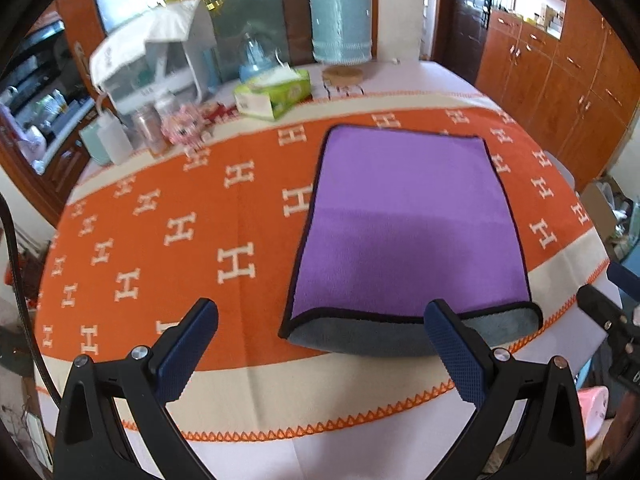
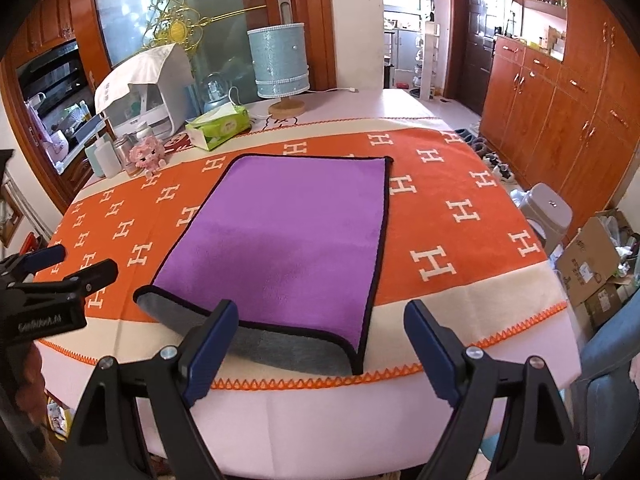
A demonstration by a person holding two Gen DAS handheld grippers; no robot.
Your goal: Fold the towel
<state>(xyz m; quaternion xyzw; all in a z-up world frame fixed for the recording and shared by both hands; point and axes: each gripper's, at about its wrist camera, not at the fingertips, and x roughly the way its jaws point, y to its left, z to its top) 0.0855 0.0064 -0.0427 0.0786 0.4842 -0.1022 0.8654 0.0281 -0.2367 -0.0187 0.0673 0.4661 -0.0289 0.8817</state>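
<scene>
A purple towel [image 1: 404,216] with a black hem and grey underside lies folded on the orange H-patterned tablecloth [image 1: 160,220]. Its fold faces the near table edge, where the grey side shows. My left gripper [image 1: 320,320] is open and empty, above the near edge just left of the towel's near-left corner. The towel [image 2: 288,240] also shows in the right wrist view. My right gripper [image 2: 320,320] is open and empty, hovering over the towel's near-right corner. The left gripper [image 2: 80,262] appears at the left edge of the right wrist view.
At the table's far side stand a green tissue box [image 1: 276,92], a blue-shaded lamp [image 1: 342,28], a white covered appliance [image 1: 156,60], bottles and a pink toy [image 1: 184,126]. Wooden cabinets [image 2: 560,120], a grey stool [image 2: 548,208] and cardboard boxes [image 2: 592,264] are to the right.
</scene>
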